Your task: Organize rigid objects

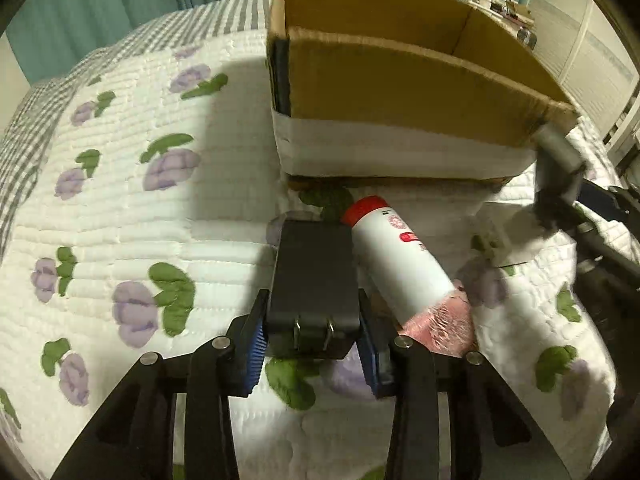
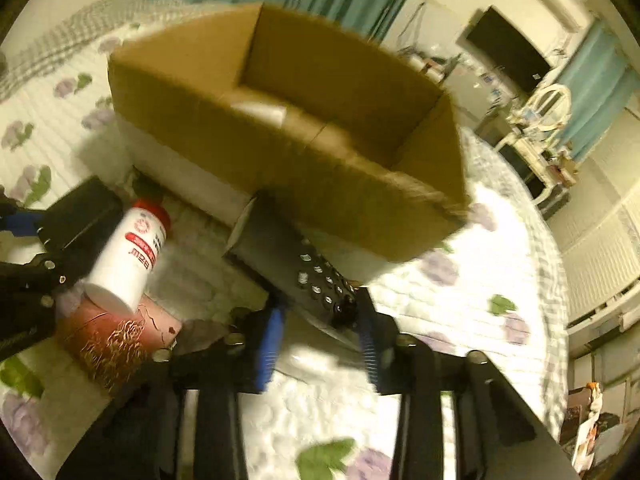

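Black plug adapter [image 1: 314,280] w/ two prongs toward camera, long axis toward cardboard box [image 1: 400,92], on bed quilt [image 1: 120,208]; left gripper [image 1: 314,344] jaws clamped on it. Right gripper [image 2: 320,340] jaws clamped on dark remote [image 2: 296,264], angled against box.

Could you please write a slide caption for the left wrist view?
Left gripper jaws closed on a black power adapter beside a white bottle, before an open cardboard box.
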### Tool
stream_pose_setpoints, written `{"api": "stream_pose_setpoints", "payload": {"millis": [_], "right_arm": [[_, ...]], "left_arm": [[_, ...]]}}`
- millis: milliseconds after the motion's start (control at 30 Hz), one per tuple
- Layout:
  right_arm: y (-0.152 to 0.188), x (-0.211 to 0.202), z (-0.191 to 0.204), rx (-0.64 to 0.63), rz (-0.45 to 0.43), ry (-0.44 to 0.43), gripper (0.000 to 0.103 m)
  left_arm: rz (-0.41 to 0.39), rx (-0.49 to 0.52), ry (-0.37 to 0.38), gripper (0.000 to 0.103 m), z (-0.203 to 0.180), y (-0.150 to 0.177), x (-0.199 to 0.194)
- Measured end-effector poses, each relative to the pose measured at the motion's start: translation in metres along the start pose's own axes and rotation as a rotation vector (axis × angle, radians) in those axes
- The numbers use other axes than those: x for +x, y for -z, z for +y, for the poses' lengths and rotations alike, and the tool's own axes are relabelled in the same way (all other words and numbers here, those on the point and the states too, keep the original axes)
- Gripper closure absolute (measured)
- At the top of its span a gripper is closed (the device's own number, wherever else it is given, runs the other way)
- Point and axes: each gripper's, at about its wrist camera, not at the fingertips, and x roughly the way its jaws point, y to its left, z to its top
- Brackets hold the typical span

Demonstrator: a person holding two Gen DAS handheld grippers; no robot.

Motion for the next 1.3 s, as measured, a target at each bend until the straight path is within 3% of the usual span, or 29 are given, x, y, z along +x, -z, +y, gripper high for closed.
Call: {"api": "stream_pose_setpoints", "payload": {"millis": [133,367,833,1100,1300], "right_arm": [[0.001,-0.033,-0.023,0.095,-0.054,-0.049,0.084],[-0.008,-0.084,-0.056,0.232,-0.093,-0.152,0.084],[-0.053,-0.197,-0.094,0.299,-0.274,-0.193,0.085],[-0.092,-0.208,-0.108,0.291,-0.323,-0.195,0.085],[-0.118,-0.179,-0.109,0.270,-0.292,-0.207,0.085]], "left_arm": [[-0.022,-0.007,0.021,0.065,0.005,0.002,-0.024],[-0.110,0.009,0.055,0.065,-0.004,-0.007,-0.078],[-0.310,0.033,0.069,0.065,-0.016,-0.049,-0.170],[-0.369,0.040,0.072,0.065,-0.018,-0.090,-0.185],[-0.364,0.061,0.068,0.065,-0.025,-0.123,-0.159]]}}
